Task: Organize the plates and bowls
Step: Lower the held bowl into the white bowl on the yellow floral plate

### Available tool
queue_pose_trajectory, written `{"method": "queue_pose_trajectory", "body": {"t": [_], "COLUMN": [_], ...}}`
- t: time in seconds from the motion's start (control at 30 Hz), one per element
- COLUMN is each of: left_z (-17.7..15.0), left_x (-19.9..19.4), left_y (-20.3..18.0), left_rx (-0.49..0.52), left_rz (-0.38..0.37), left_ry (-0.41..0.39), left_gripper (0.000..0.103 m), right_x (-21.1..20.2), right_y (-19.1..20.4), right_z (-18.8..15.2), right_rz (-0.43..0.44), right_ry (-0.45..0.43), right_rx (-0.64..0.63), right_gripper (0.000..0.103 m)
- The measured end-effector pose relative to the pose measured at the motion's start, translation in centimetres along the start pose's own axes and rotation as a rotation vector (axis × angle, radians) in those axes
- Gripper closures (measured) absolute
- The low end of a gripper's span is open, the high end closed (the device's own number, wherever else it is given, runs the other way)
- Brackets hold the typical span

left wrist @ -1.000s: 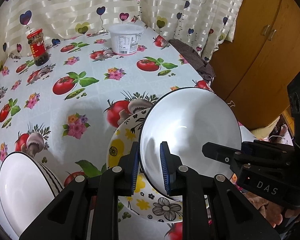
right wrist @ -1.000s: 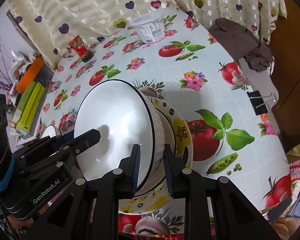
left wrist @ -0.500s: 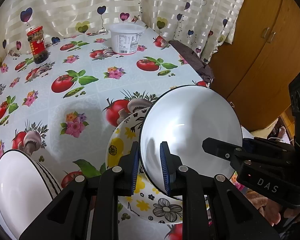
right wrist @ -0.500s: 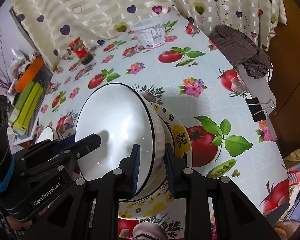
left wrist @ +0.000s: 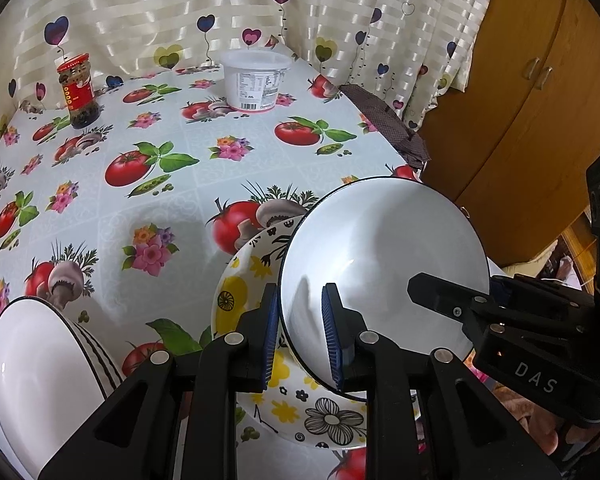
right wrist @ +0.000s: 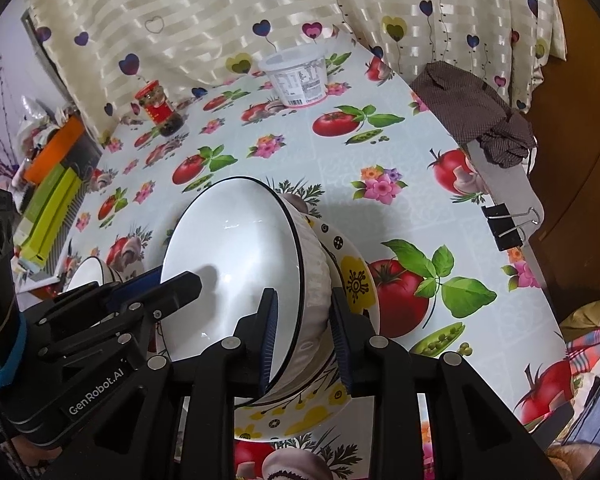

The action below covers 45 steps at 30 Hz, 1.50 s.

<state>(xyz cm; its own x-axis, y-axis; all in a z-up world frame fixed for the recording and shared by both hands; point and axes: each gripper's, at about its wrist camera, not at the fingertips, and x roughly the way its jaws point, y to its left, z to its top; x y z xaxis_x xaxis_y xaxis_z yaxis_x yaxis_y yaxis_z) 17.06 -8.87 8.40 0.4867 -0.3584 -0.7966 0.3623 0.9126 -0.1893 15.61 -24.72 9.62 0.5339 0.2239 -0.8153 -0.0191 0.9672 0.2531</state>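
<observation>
At the far left of the left wrist view a second bowl point(left wrist: 40, 380), white with black stripes down its outside, sits on the tomato-print tablecloth point(left wrist: 172, 208), well apart from the action. Behind it, near the curtain, stand a red-labelled jar point(left wrist: 78, 90) and a white plastic tub point(left wrist: 256, 80).

Moving right, the left gripper point(left wrist: 298, 336) straddles the near-left rim of the white bowl point(left wrist: 380, 264): one blue pad outside, one inside. Its jaws are opening, and a slim gap shows beside the rim, so it appears to be letting go rather than pinching. The bowl is tilted and sits over the flower-patterned plate point(left wrist: 260, 284), which lies flat on the cloth.

Further right, the right gripper point(right wrist: 304, 336) straddles the opposite rim, one pad against the white inner face and the other beside the ribbed outer wall. Its pads stand near the wall; whether they press it I cannot tell for sure, though a loose hold seems likeliest. In its own view the bowl's base looks settled into the plate, though the contact itself is hidden. A binder clip point(right wrist: 508, 224) and a brown cloth point(right wrist: 476, 108) mark the table's right edge.

The step in hand looks like the release after setting the bowl onto the plate. The next move calls for both sets of jaws to widen enough to clear the rim, then lift away without nudging the bowl; the striped bowl is the probable next pickup.
</observation>
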Motion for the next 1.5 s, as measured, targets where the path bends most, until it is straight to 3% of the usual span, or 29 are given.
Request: {"method": "queue_pose_trajectory", "body": {"t": [0.5, 1.17, 1.5], "left_z": [-0.1, -0.4, -0.7], "left_x": [-0.2, -1.2, -1.4], "left_y": [0.2, 0.7, 0.8], "left_rx": [-0.010, -0.042, -0.056], "left_rz": [-0.001, 0.013, 0.021], "left_ry": [-0.012, -0.043, -0.051], "left_gripper": [0.080, 0.080, 0.080], "right_x": [-0.3, -1.1, -0.2], "right_y": [-0.2, -1.7, -3.0], "right_z": [0.2, -0.3, -1.2], "right_rz": [-0.018, -0.036, 0.012], "right_ry": [-0.017, -0.090, -0.087], "right_rx": [-0.006, 0.002, 0.036], "right_gripper": [0.066, 0.065, 0.061]}}
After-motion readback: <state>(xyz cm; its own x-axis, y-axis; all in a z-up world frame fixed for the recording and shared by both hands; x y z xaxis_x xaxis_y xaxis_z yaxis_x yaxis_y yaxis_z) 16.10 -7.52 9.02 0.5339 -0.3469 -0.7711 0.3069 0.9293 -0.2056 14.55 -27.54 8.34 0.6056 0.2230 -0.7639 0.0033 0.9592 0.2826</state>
